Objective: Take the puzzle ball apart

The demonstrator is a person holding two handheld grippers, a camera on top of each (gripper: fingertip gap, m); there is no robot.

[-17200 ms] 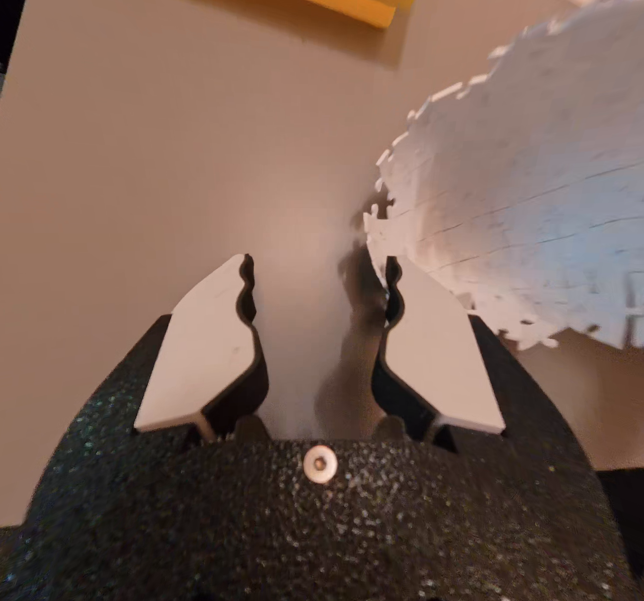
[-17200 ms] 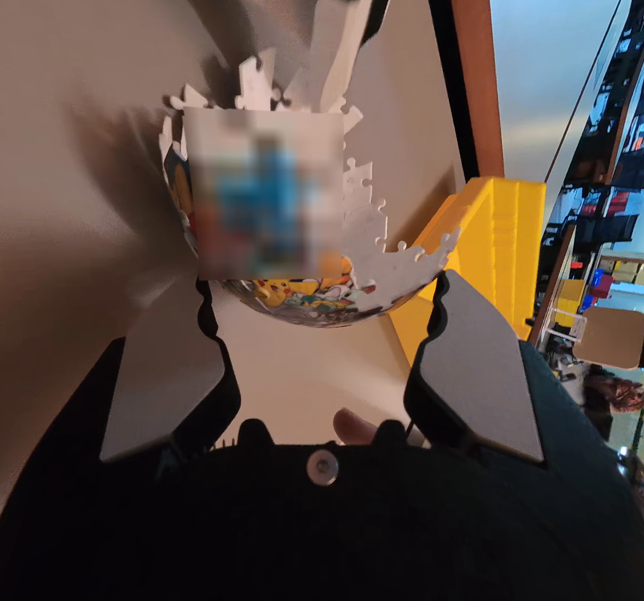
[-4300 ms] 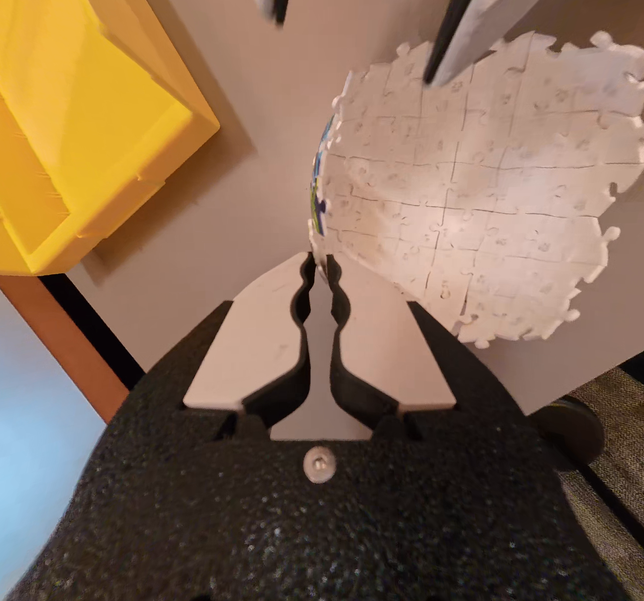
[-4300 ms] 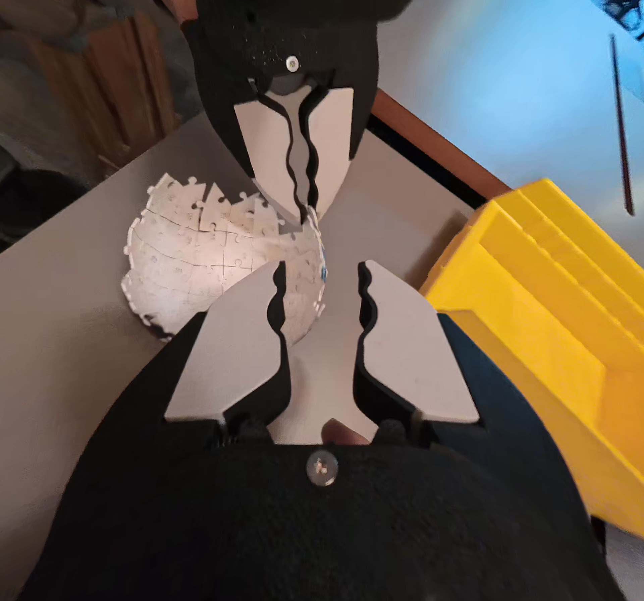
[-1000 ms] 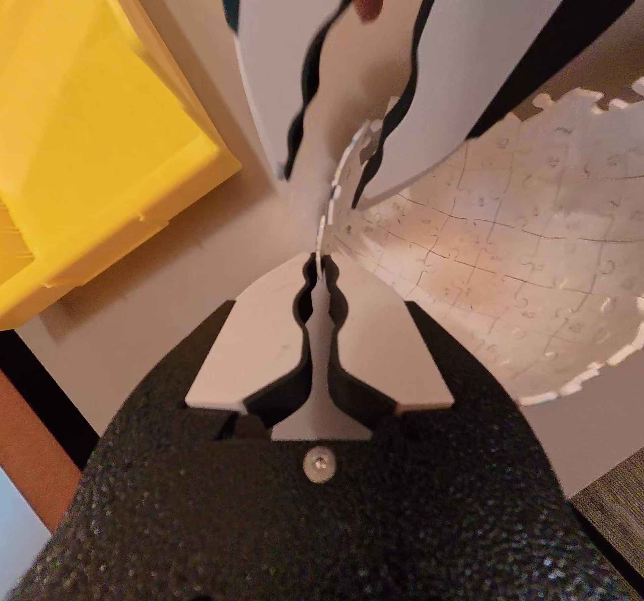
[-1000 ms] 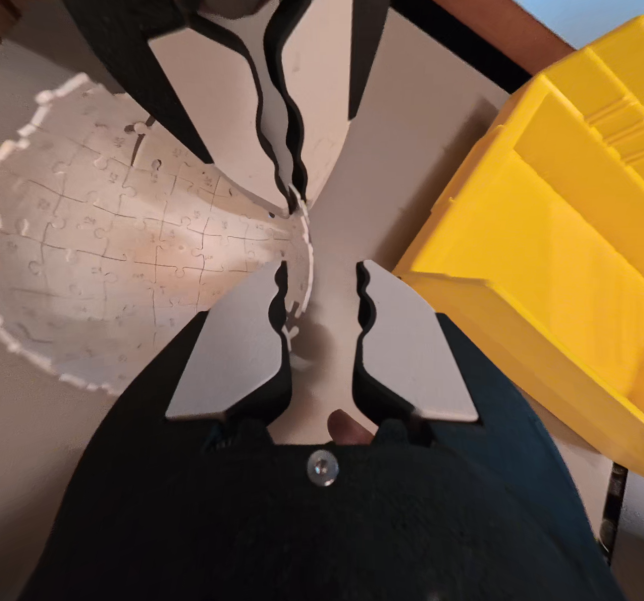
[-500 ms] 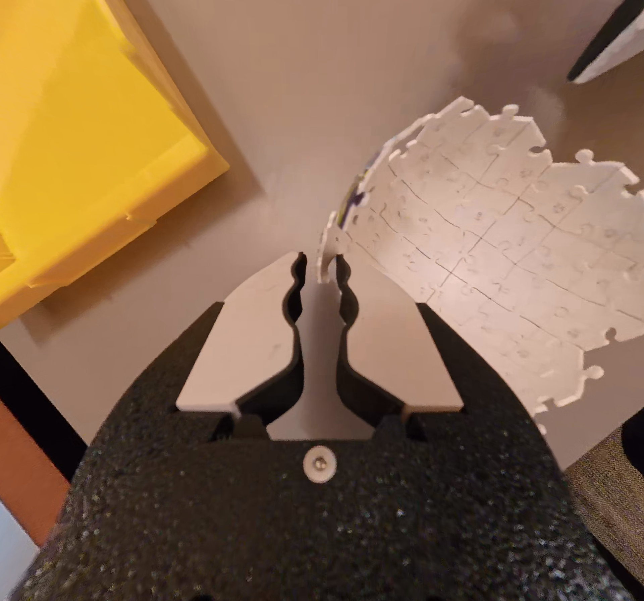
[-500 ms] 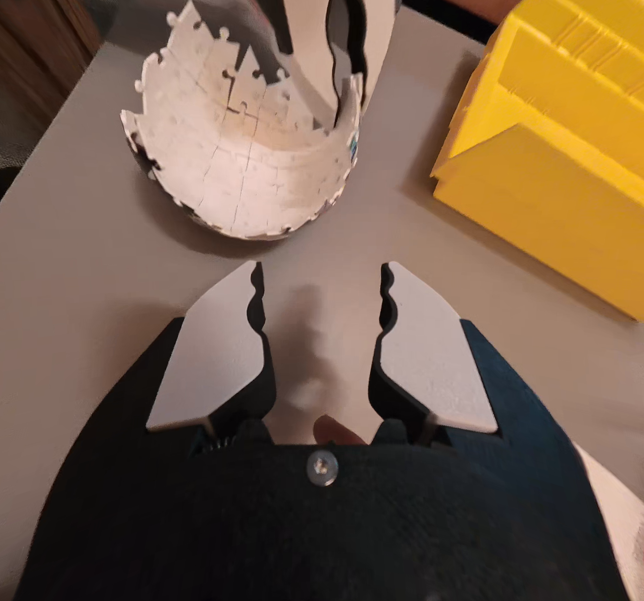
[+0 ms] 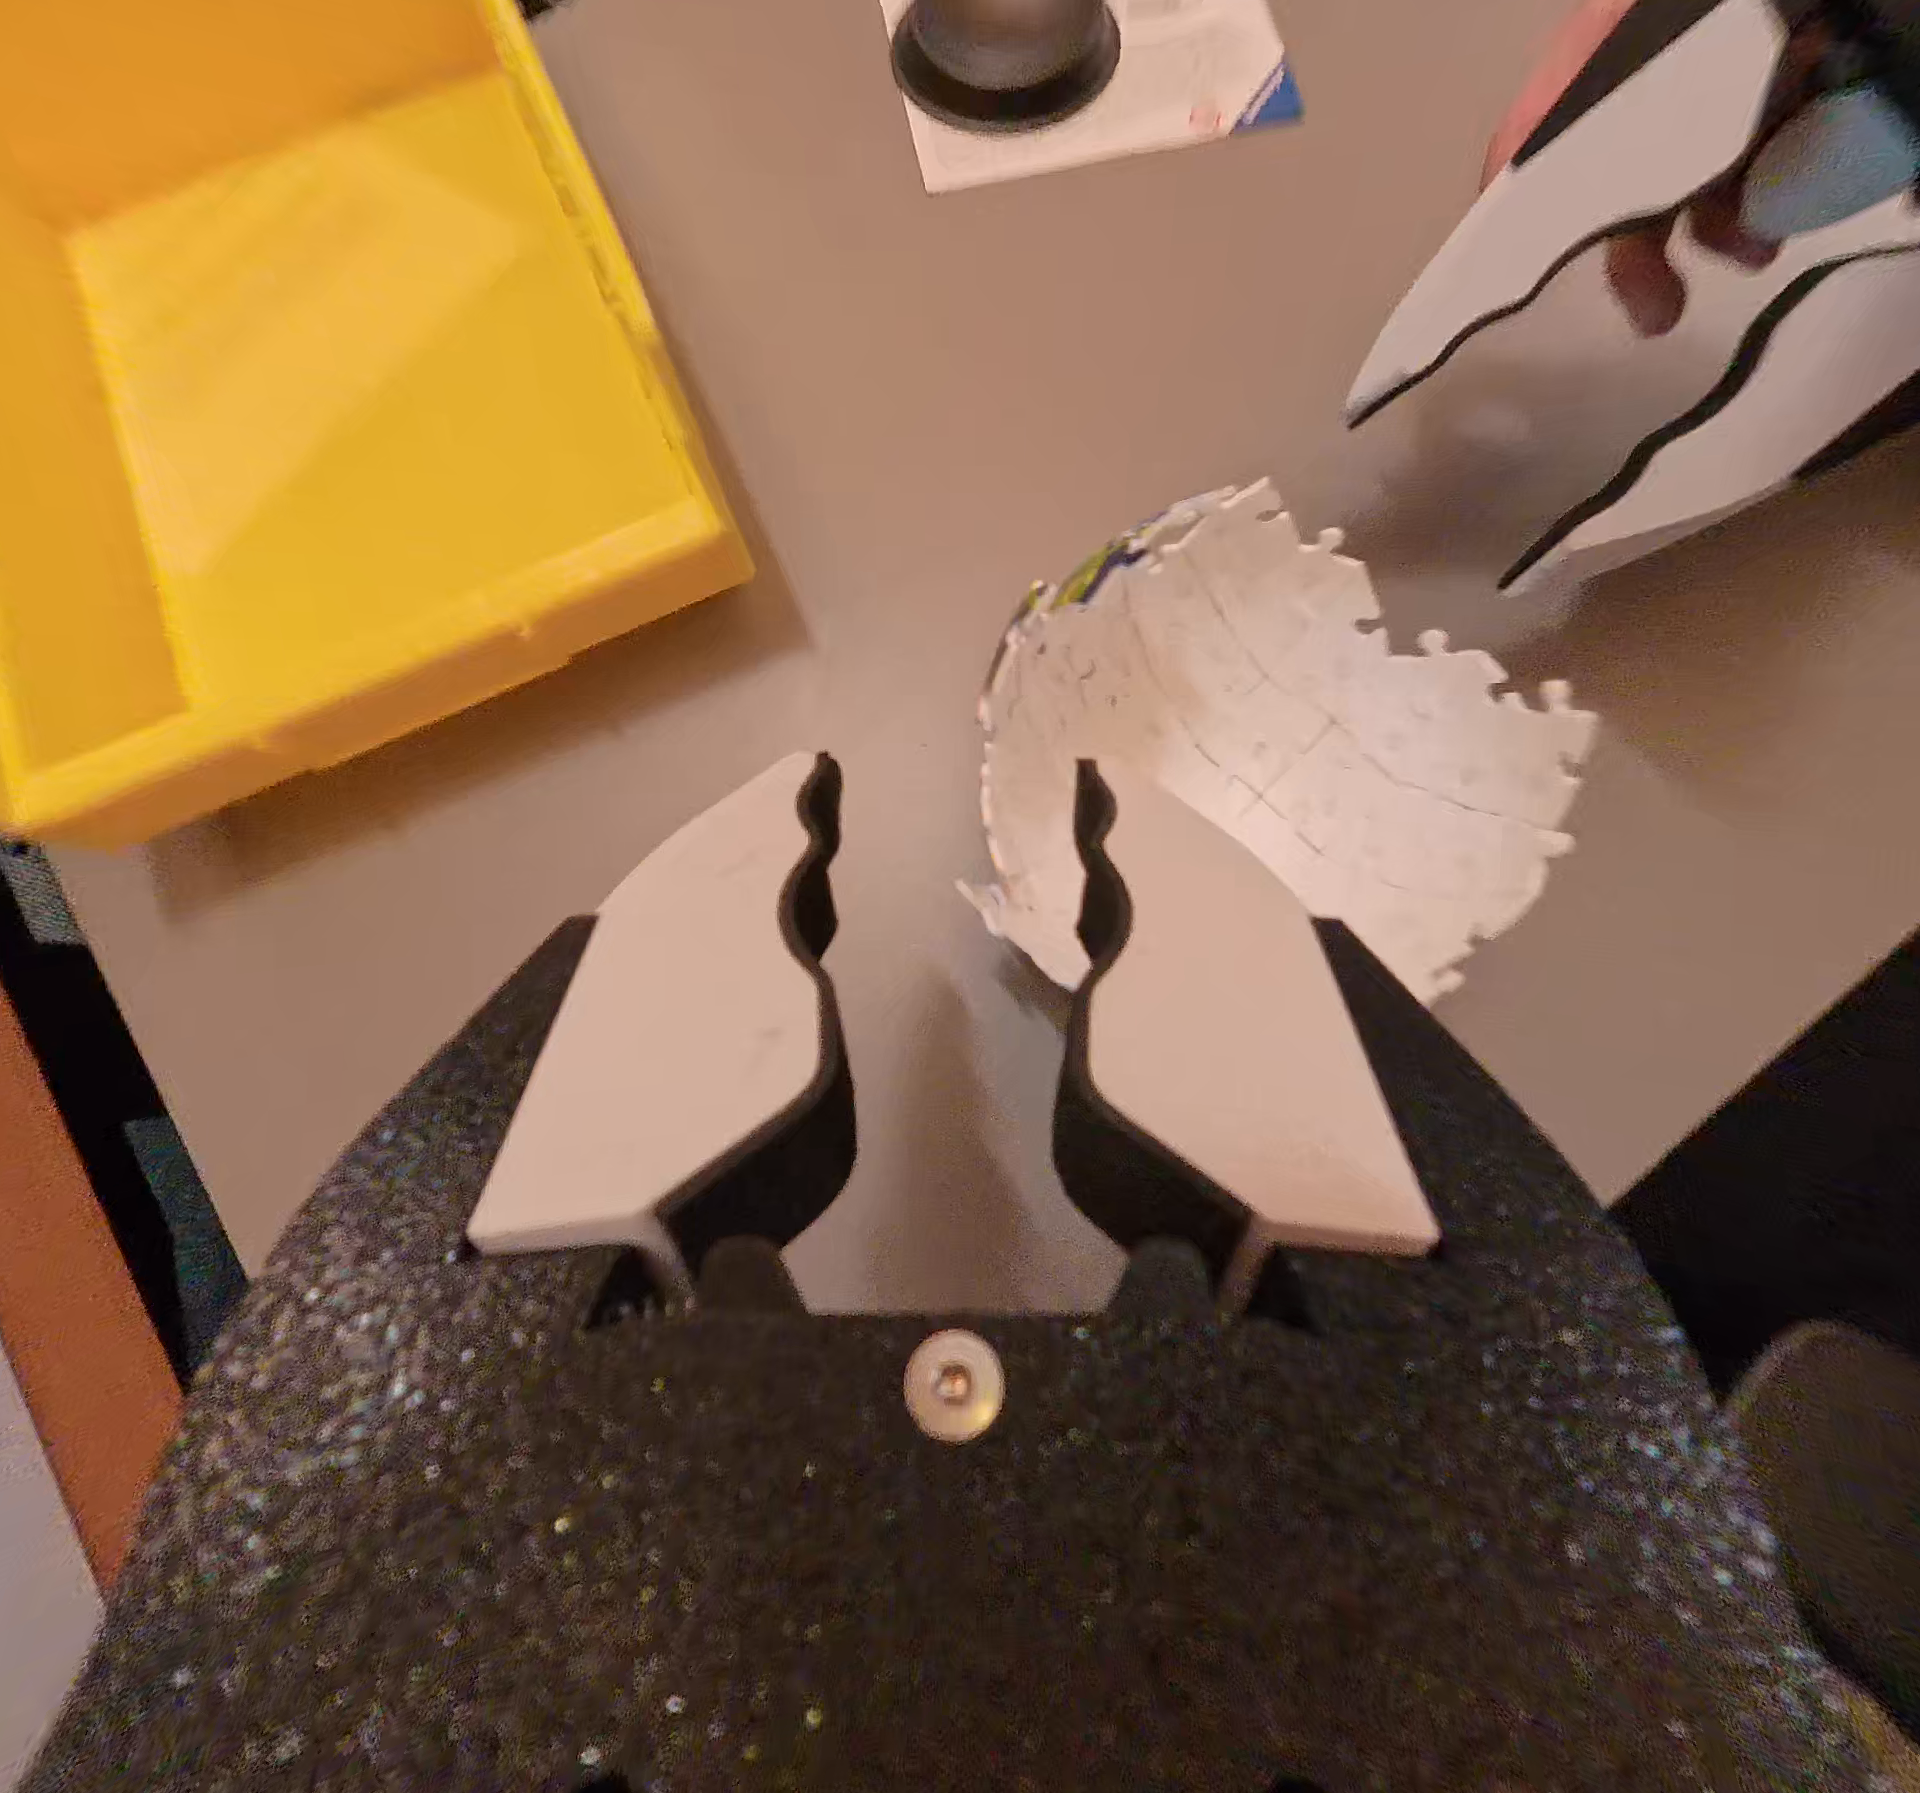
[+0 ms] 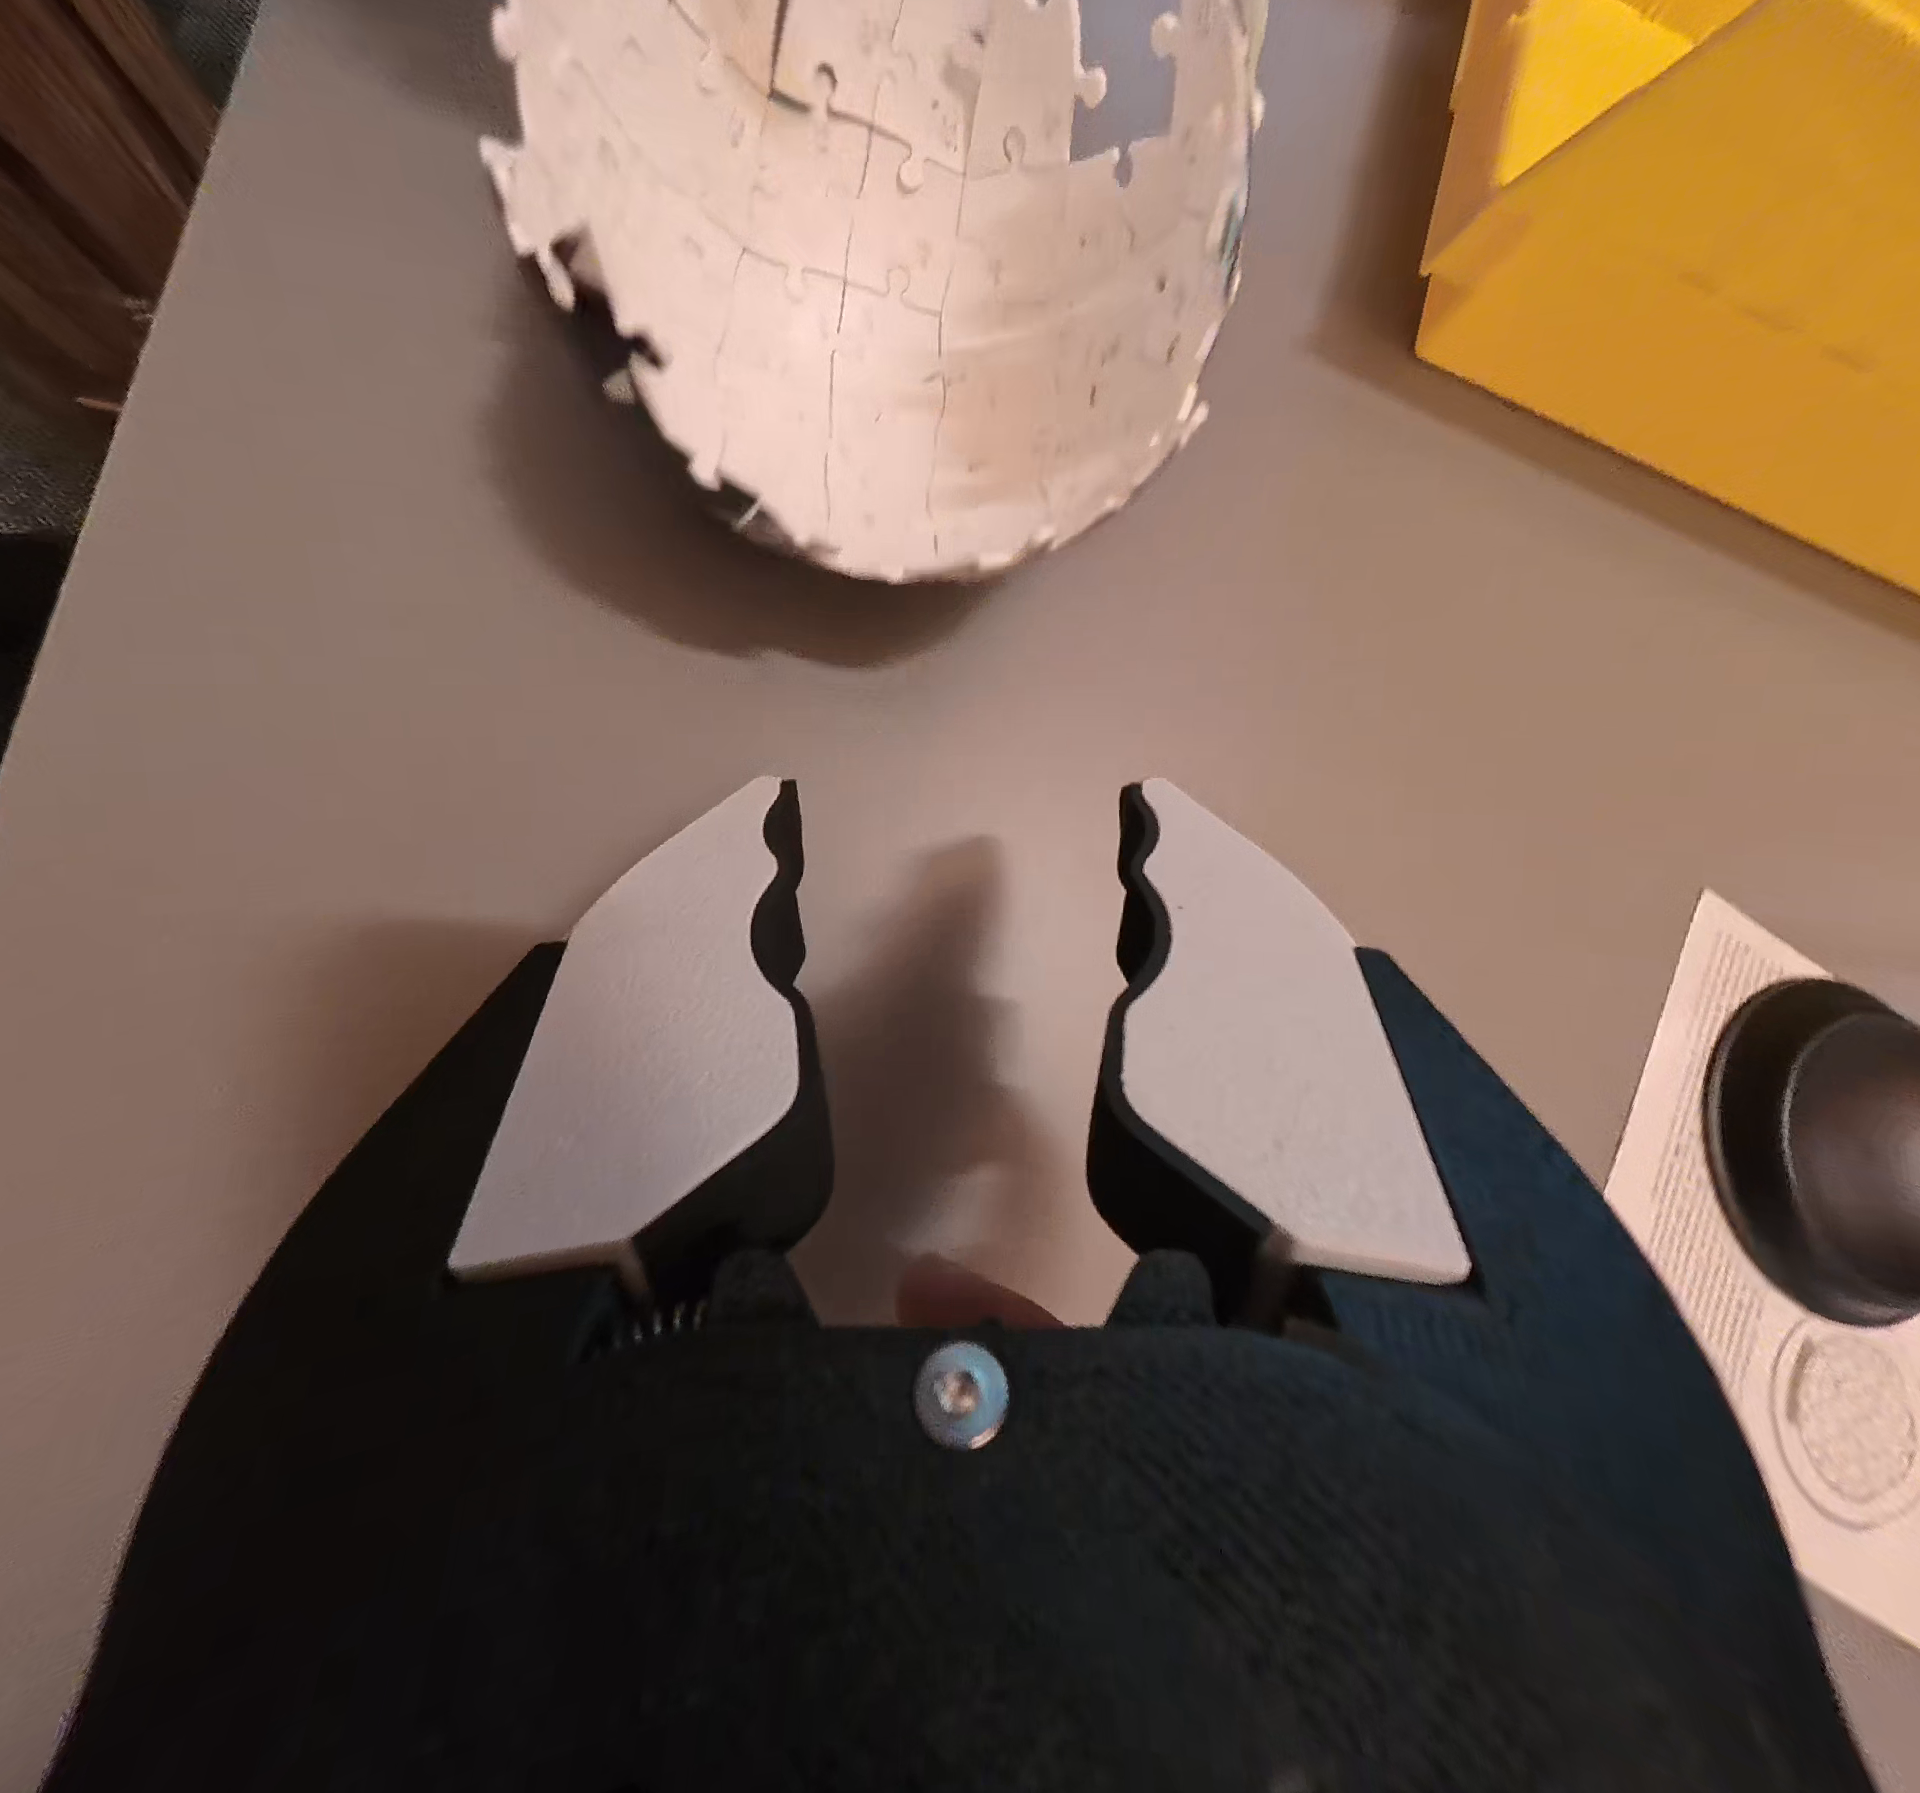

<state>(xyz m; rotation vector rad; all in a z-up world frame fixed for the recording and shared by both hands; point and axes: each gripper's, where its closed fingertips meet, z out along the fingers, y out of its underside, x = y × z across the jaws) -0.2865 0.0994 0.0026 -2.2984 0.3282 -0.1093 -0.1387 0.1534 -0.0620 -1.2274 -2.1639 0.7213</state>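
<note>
While both claws gape empty | puzzle ball point(image 10: 894, 289) half-shell | L-only: bin point(image 9: 312, 341) interior, maybe bare

A partly dismantled puzzle ball point(image 10: 883, 289), a jagged-rimmed white shell with its hollow interior showing, rests tipped on the grey counter point(image 10: 416, 704), colour print visible outside.
</note>
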